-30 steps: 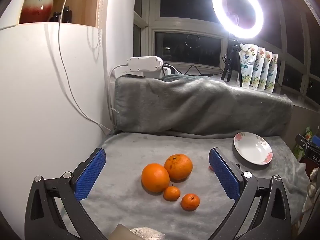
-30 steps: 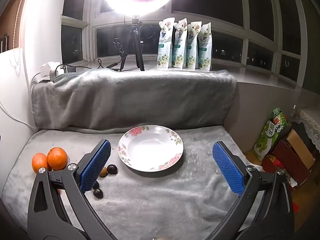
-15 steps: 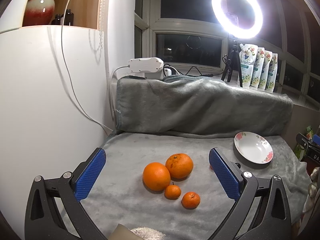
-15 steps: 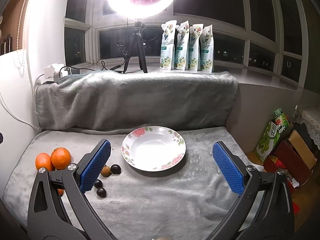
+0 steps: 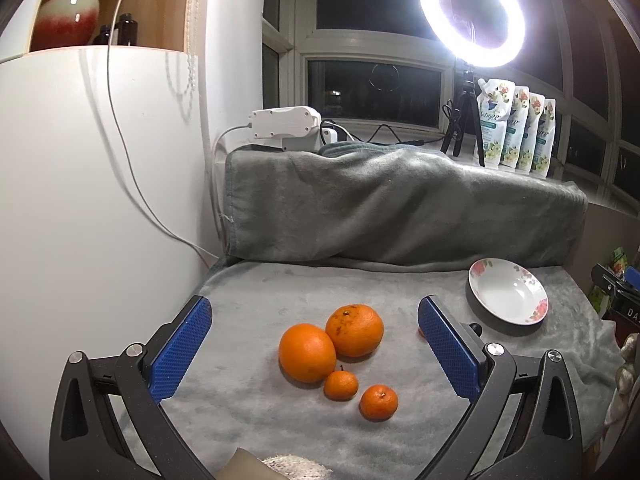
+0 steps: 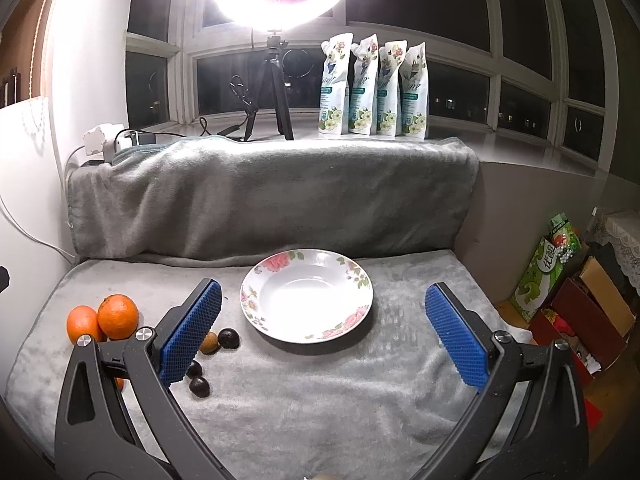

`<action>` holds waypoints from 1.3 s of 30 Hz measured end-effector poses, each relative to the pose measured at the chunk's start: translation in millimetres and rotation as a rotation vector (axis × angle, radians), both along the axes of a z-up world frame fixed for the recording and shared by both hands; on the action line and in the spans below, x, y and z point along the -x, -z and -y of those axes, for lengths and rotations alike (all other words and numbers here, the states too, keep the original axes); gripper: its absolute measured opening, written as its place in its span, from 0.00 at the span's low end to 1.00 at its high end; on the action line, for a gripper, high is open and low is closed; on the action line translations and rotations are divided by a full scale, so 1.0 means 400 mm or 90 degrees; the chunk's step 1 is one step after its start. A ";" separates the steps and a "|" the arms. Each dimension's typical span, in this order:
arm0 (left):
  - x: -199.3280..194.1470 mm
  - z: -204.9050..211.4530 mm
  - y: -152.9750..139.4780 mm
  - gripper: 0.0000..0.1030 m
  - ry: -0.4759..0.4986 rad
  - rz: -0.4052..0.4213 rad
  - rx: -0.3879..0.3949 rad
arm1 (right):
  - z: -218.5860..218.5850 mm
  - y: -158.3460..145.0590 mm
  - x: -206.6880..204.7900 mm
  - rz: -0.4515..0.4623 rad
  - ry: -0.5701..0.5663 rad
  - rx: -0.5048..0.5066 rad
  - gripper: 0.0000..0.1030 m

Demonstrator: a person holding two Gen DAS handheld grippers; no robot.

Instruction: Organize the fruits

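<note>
Left wrist view: oranges grouped on the grey blanket, plate empty to the right

Left gripper (image 5: pixel 314 354) hangs with fingers wide apart over two big oranges (image 5: pixel 307 353) touching each other, two small mandarins (image 5: pixel 341 385) just beside them. Small dark fruits (image 6: pixel 228 338) lie between the oranges and the floral plate (image 6: pixel 256 280). Right gripper (image 6: pixel 320 336) is also spread wide, holding nothing, above the plate. The oranges look firm, round and likely to roll on soft cloth; I would grip across the widest middle, gently, and the mandarins softer still
</note>
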State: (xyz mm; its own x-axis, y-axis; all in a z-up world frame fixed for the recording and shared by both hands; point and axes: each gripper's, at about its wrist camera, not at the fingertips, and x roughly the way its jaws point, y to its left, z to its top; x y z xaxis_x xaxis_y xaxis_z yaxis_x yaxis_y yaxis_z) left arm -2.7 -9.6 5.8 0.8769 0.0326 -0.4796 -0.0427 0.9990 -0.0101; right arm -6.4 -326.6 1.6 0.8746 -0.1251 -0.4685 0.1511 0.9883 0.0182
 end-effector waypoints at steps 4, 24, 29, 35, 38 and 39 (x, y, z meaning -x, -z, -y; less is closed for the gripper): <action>-0.004 0.004 0.001 0.99 0.000 -0.001 -0.001 | 0.001 0.008 -0.007 -0.003 -0.001 -0.004 1.00; -0.009 0.019 0.000 0.99 0.005 0.005 -0.004 | 0.009 0.012 -0.009 -0.002 0.003 -0.008 1.00; -0.008 0.020 0.000 0.99 0.005 0.006 -0.003 | 0.007 0.012 -0.008 -0.002 0.002 -0.008 1.00; -0.008 0.021 0.000 0.99 0.004 0.006 -0.004 | 0.007 0.010 -0.010 -0.003 -0.001 -0.007 1.00; -0.010 0.018 0.001 0.99 0.004 0.005 -0.001 | 0.004 0.006 -0.014 -0.005 -0.005 -0.005 1.00; -0.010 0.018 0.001 0.99 0.004 0.005 -0.002 | 0.001 0.006 -0.014 -0.005 -0.006 -0.004 1.00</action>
State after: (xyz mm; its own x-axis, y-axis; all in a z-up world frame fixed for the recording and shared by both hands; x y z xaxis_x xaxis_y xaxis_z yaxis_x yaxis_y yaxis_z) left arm 1.5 -16.7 5.6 0.8811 0.0283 -0.4721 -0.0362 0.9993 -0.0076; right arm -0.8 -327.2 -0.8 0.8721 -0.1145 -0.4758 0.1426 0.9895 0.0233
